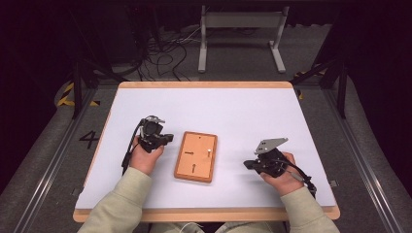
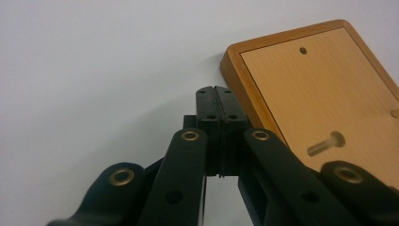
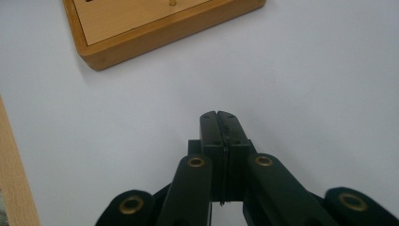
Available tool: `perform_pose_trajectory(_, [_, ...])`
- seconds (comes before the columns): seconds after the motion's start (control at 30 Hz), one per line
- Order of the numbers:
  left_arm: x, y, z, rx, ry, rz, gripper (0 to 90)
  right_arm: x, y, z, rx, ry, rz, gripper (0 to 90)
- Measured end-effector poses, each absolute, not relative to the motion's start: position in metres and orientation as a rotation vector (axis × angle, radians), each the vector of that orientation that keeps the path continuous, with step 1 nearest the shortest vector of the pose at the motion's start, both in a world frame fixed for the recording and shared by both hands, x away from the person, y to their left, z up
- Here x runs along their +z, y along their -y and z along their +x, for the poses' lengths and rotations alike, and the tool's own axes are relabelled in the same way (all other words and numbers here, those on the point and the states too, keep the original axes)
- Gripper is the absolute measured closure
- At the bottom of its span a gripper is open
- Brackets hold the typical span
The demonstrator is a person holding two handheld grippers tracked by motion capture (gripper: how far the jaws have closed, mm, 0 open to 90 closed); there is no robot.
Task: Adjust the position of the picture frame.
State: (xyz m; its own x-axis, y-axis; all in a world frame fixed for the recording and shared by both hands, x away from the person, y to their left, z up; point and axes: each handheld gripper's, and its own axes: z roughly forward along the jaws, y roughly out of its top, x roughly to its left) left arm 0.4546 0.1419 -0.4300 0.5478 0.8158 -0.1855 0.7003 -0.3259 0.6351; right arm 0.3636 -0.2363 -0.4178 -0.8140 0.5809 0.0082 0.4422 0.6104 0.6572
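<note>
High view showing a wooden board (image 1: 196, 156) lying mid-desk (image 1: 243, 111), a small screw (image 1: 208, 152) resting on its face. Left hand-held gripper (image 1: 167, 138) waiting clenched at the board's nine o'clock, holding nothing; right hand-held gripper (image 1: 248, 164) likewise clenched at four o'clock. Judging next: opening the jaws first, approaching the screw low, steadying the board's edge.

The wooden board (image 1: 196, 156) lies flat on the white table (image 1: 233, 109), near its front middle, between the two hands. It's a rectangle of light wood with a darker orange-brown raised rim, long side running away from the person, slightly skewed. A short metal pin (image 1: 209, 151) stands upright near its right edge; dark slots (image 1: 189, 153) mark the face.
</note>
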Motion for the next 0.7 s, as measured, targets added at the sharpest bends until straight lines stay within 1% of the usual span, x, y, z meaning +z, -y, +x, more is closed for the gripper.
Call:
perform_pose_trajectory(0.13, [-0.433,-0.132,0.465,0.205,-1.197,2.134,89.9,-0.418,0.240,0.361,0.990,-2.623,0.868,90.0])
perform_pose_trajectory(0.33, [-0.441,-0.126,0.475,0.186,-1.215,2.156,89.9,-0.420,0.244,0.359,0.991,-2.616,0.887,90.0])
perform_pose_trajectory(0.5, [-0.446,-0.120,0.477,0.156,-1.202,2.171,90.0,-0.420,0.249,0.357,0.993,-2.607,0.905,90.0])
perform_pose_trajectory(0.53, [-0.448,-0.118,0.478,0.133,-1.203,2.172,90.0,-0.420,0.250,0.356,0.997,-2.602,0.906,90.0])
perform_pose_trajectory(0.7, [-0.448,-0.118,0.481,0.109,-1.203,2.174,90.0,-0.418,0.254,0.353,1.007,-2.589,0.915,90.0])
